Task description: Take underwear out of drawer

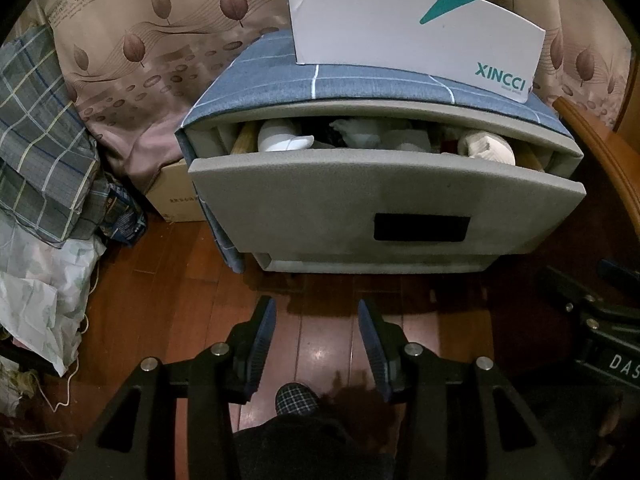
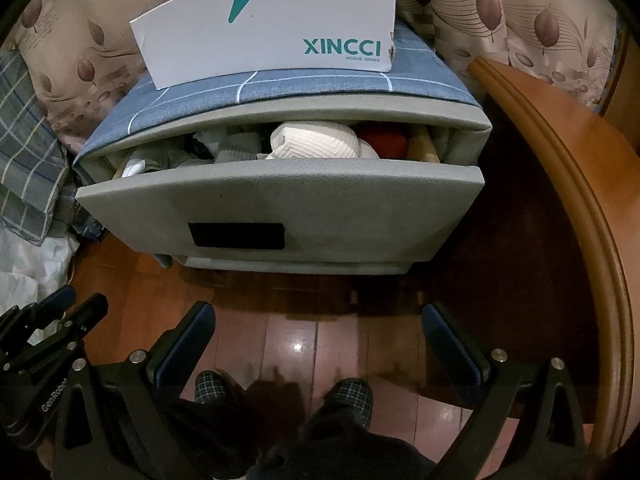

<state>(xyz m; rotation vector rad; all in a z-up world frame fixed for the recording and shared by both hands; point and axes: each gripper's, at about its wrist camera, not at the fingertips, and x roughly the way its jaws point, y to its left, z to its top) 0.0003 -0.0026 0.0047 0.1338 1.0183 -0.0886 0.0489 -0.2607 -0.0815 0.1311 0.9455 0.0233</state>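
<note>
Left wrist view first: left gripper (image 1: 317, 312) hangs over wood floor (image 1: 168, 280), jaws apart, nothing btwn the blue pads (image 1: 264, 330), well short of the cabinet. Grey drawer (image 1: 384, 200) is pulled partway out, dark rectangular handle slot (image 1: 421, 229) on its front. Clothes show in the gap up top: white rolled piece (image 1: 280, 138) at left, crumpled white piece (image 1: 360, 132) mid, white bundle (image 1: 490, 148) at right; can't tell which is underwear. Cabinet top has blue checked cloth (image 1: 272, 76) w/ white XINCCI box (image 1: 400, 28) standing on it. Plaid fabric pile (image 1: 40, 140) and leaf-print curtain (image 1: 140, 40) to the left, cardboard box (image 1: 176, 200) just beside cabinet. Plaid slipper (image 1: 297, 398) btwn the fingers, low in frame. Right gripper body at far right edge. Right wrist view: right gripper (image 2: 318, 320) also over floor, jaws wide apart, empty, clear of drawer front. Same drawer open; ribbed white item (image 2: 320, 140) sits on top near mid-right, red item (image 2: 380, 138) just beside it, grey/white pieces (image 2: 236, 146) to the left. Curved wooden rail (image 2: 560, 160) at right. Two slippers at bottom, left gripper at lower left.
</note>
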